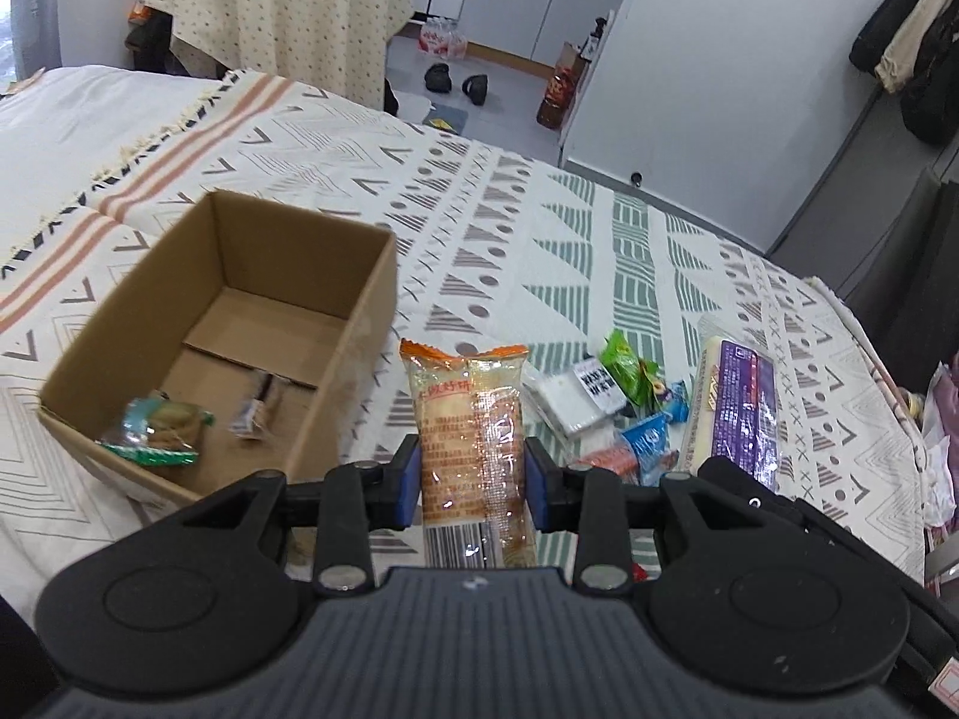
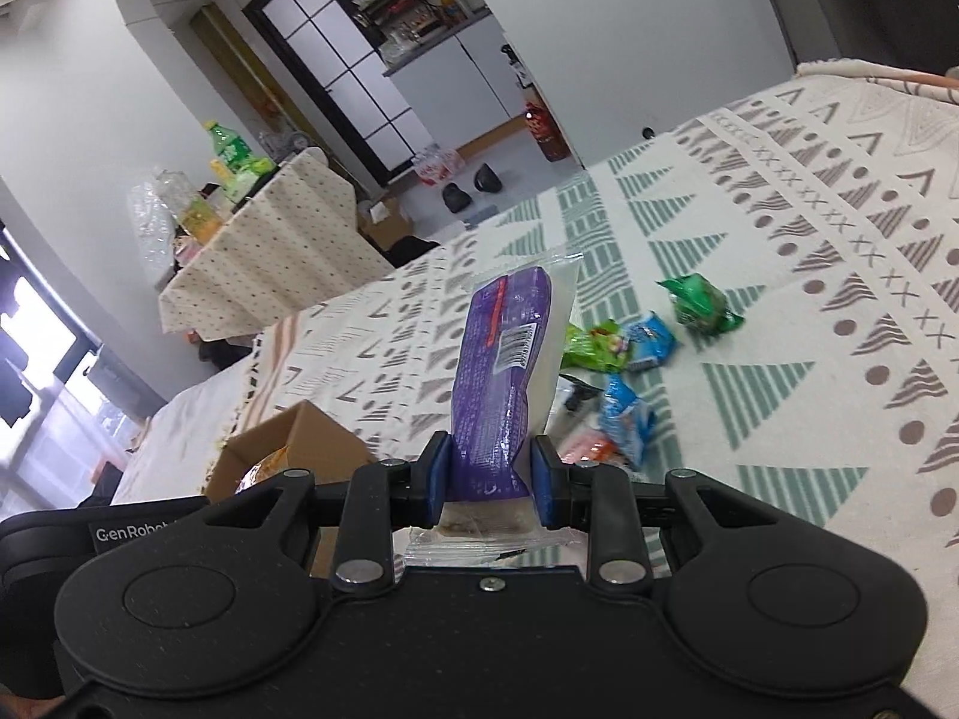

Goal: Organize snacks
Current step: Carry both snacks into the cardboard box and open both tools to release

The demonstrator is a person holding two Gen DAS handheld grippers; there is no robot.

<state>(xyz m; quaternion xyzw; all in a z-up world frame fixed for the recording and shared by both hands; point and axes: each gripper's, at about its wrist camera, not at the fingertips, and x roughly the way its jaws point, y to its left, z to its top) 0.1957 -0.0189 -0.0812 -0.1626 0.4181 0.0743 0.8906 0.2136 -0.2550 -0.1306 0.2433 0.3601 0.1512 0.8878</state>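
Right of cardboard box (image 1: 240, 323), on patterned bed cover (image 1: 539, 227): left tongs (image 1: 473, 482) clenched on orange-topped clear biscuit pack (image 1: 464, 419), pack raised just beside box wall. Right tongs (image 2: 490, 476) gripping purple-labelled pack (image 2: 509, 359), pack standing up from blue pads (image 2: 436, 473). Inside box: green-wrapped snack (image 1: 159, 428) plus small clear-wrapped piece (image 1: 258, 410). Further right of box, loose pile on cover: green packet (image 1: 623, 368), blue packets (image 1: 644, 440), white sachet (image 1: 569, 398).
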